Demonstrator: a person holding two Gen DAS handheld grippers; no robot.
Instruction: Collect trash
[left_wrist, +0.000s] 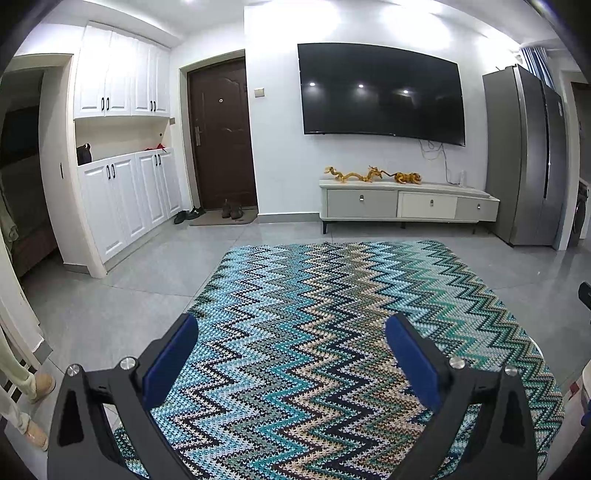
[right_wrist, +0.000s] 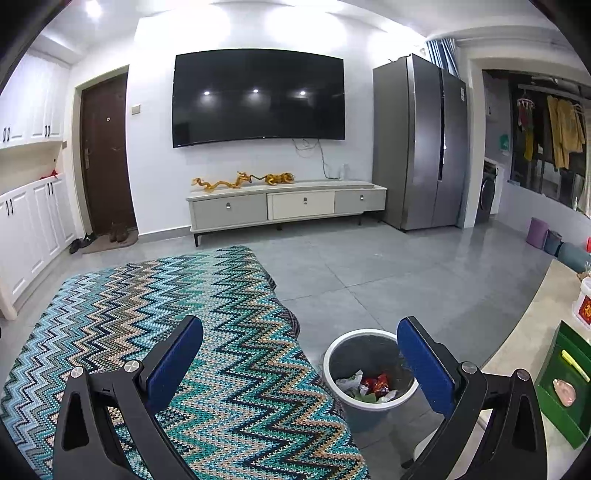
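A grey bin (right_wrist: 343, 354) with a white rim stands on the floor beside the right edge of the zigzag cloth (right_wrist: 177, 325). Inside it lie crumpled wrappers (right_wrist: 375, 384), red, white and green. My right gripper (right_wrist: 301, 343) is open and holds nothing; it hovers above the cloth's right edge, and its right finger overlaps the bin's rim in the view. My left gripper (left_wrist: 291, 341) is open too, with nothing between its blue pads, above the same teal zigzag cloth (left_wrist: 332, 314). No loose trash shows on the cloth.
A low TV cabinet (right_wrist: 288, 206) stands by the far wall under a wall TV (right_wrist: 258, 96), with a grey fridge (right_wrist: 421, 140) to its right. A pale counter (right_wrist: 524, 332) with a green tray (right_wrist: 565, 376) lies at the right. A person's feet (left_wrist: 37, 387) stand at left.
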